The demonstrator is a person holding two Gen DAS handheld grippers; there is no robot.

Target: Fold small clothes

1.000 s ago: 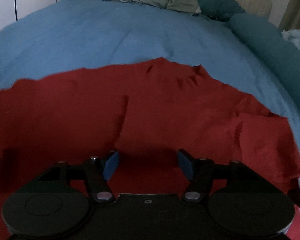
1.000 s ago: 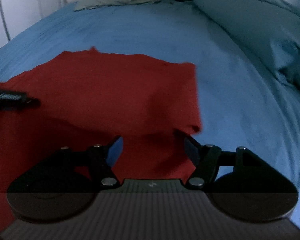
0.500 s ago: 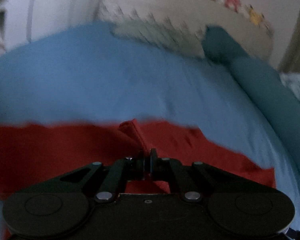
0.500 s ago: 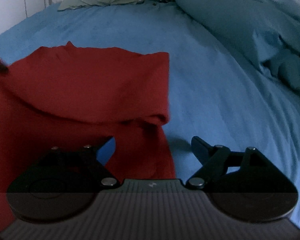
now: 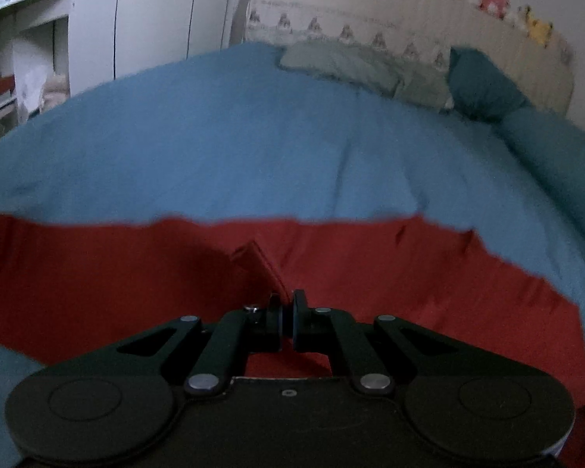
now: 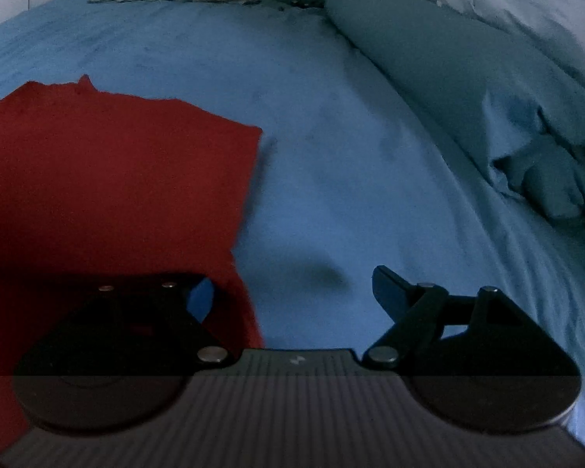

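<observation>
Since a second ago, left gripper (image 5: 286, 304) closed, pinching a raised fold of red knit garment (image 5: 370, 273) on blue bedsheet (image 5: 253, 148); right gripper (image 6: 292, 292) spread, off garment's right edge; fold begun.

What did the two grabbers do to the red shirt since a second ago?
The left gripper closed its wide-open fingers on a fold of the red cloth garment and lifted it, so its view tilted up toward the wall. The right gripper slid rightward off the garment; its open fingers now mostly frame bare blue bedsheet. It stayed open, and the garment stayed on the bed.
</observation>
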